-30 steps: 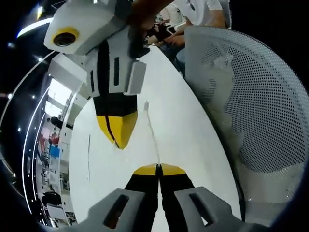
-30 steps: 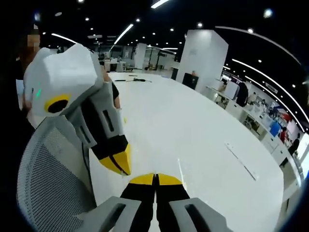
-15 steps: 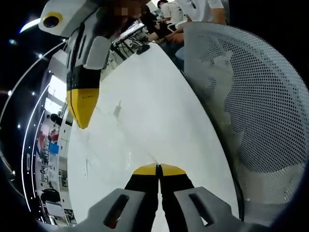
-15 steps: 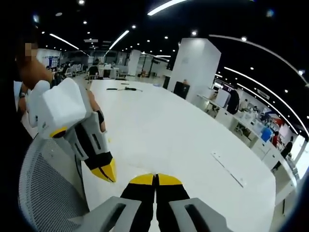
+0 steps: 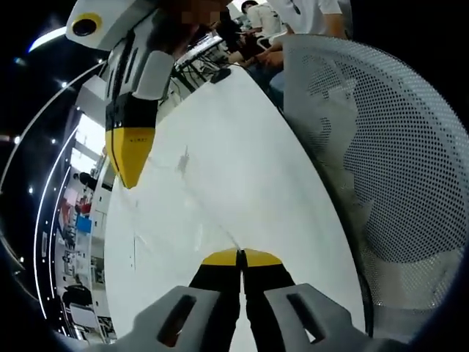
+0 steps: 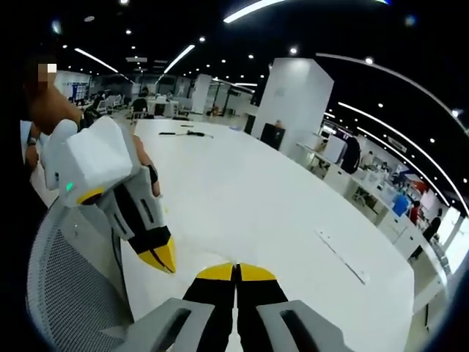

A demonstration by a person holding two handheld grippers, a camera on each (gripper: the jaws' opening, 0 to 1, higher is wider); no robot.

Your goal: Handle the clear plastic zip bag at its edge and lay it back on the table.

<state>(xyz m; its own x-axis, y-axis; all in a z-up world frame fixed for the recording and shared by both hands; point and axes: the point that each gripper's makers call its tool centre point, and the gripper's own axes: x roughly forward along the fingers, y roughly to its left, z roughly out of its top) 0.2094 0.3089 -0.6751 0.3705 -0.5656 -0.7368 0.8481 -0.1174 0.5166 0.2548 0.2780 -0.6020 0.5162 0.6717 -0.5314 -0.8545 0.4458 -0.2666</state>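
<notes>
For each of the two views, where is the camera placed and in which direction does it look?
Left gripper view: rides on the left gripper, looking along its closed jaws over the white table; the right gripper enters upper left, a mesh chair on the right.
Right gripper view: rides on the right gripper, facing across the table into the office; the left gripper and the person's hand show at left.
Shared: table, mesh chair, each other's gripper.
</notes>
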